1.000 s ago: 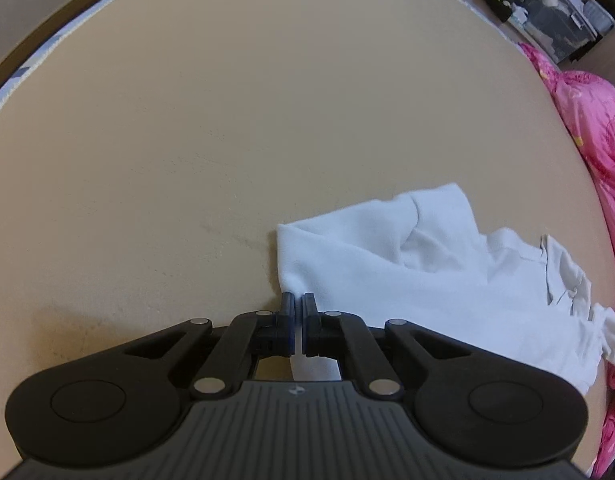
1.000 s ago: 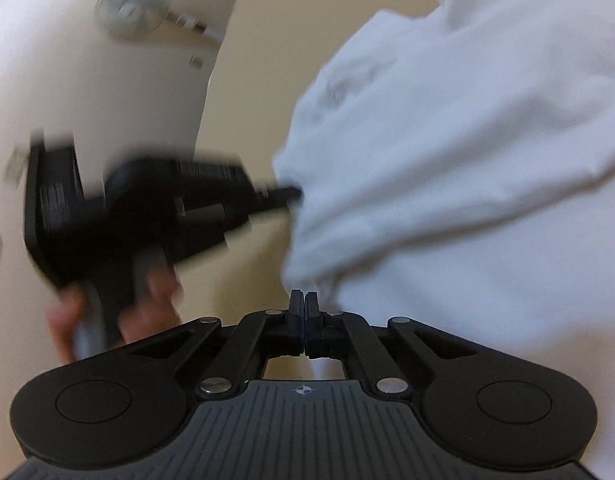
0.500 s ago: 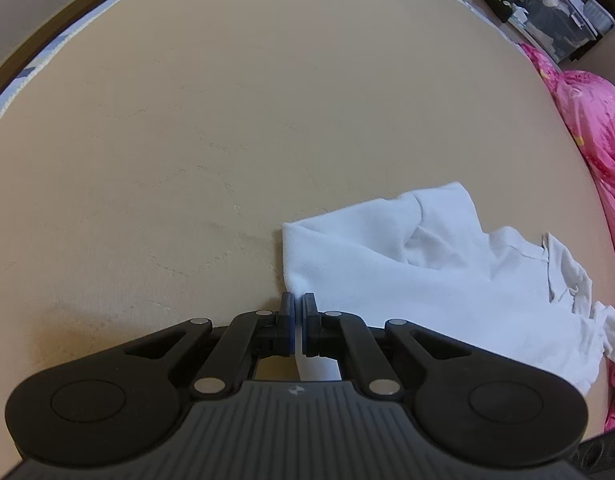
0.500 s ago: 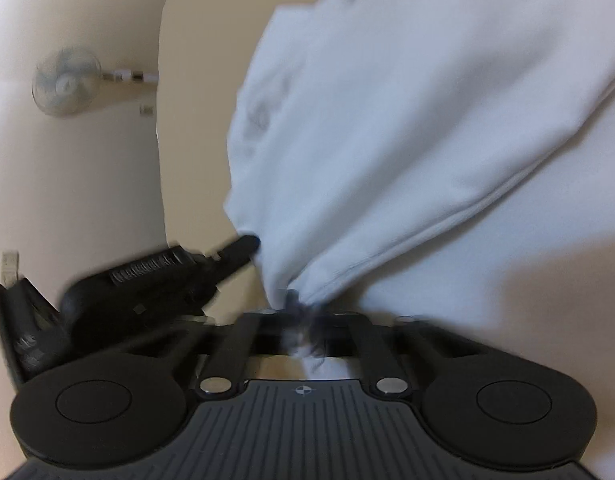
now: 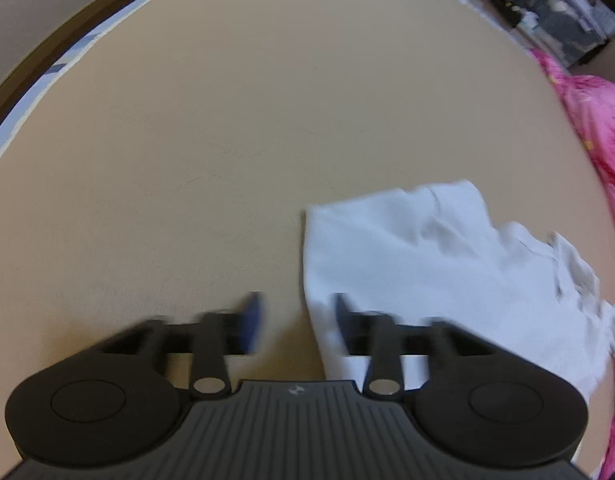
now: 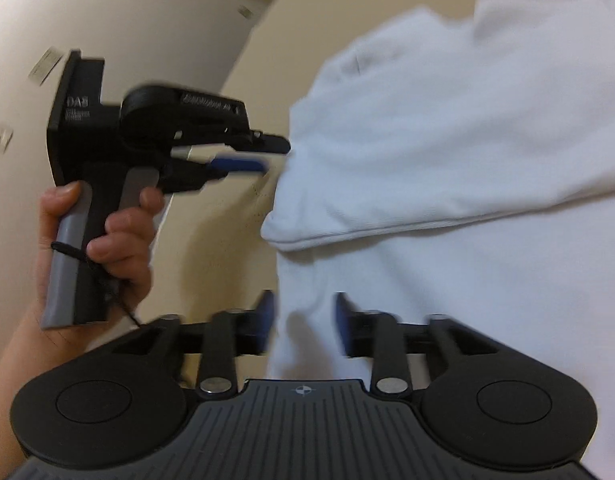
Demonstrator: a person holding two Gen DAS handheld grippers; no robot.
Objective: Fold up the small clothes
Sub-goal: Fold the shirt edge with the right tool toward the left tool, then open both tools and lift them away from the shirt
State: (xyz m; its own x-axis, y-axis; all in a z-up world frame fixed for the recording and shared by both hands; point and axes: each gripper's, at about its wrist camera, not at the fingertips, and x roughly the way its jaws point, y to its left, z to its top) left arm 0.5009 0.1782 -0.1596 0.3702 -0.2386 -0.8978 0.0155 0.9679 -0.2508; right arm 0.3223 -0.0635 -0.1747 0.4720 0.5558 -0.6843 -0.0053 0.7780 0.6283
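Both tools were seen with jaws spread, nothing gripped. The left tool [image 5: 297, 320] was poised at the left edge of the white shirt [image 5: 427, 264], which lay folded over on the beige surface [image 5: 227, 120]. The right tool [image 6: 303, 322] hovered over its hem.

Both pairs of fingertips smear with motion, the left gripper's [image 5: 295, 320] and the right gripper's [image 6: 303, 320] alike. The white garment [image 5: 447, 264] runs off the right wrist picture's right edge, and the gripper bodies cover its near hem. The pink bedding [image 5: 599, 120] is cut by the frame. The far clutter [image 5: 563, 12] is too small to identify.
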